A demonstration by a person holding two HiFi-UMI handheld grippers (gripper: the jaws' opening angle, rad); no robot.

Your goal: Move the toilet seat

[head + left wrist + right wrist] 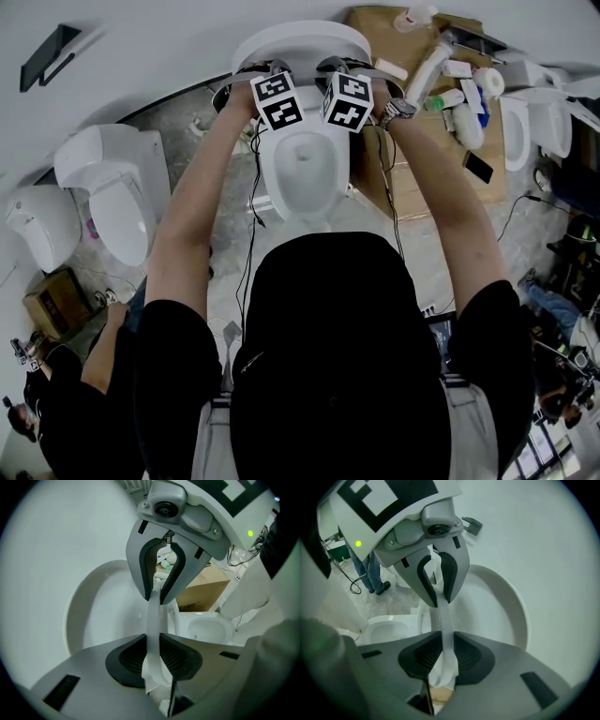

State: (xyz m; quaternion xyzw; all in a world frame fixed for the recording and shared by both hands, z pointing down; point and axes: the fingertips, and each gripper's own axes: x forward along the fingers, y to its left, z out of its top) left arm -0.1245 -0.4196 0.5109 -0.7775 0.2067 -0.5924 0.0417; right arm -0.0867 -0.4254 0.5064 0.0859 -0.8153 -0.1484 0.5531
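The white toilet seat (pixel 300 42) stands raised at the back of the bowl (pixel 305 164), close to the wall. Both grippers clamp its thin front edge side by side. My left gripper (pixel 152 656) is shut on the seat's edge (pixel 152 620), its dark pads (pixel 126 660) pressed on both faces. My right gripper (pixel 443 656) is shut on the same edge (pixel 444 625), a little further along. Each gripper view shows the other gripper just ahead on the rim. In the head view the left gripper (pixel 267 73) and right gripper (pixel 342 70) sit under their marker cubes.
Two more white toilets (pixel 117 187) (pixel 42 225) stand at the left. A cardboard box (pixel 412 169) with bottles and tubes is right of the bowl, and another toilet (pixel 539 122) beyond it. Cables (pixel 253 187) hang by the left arm. Another person (pixel 84 375) is at lower left.
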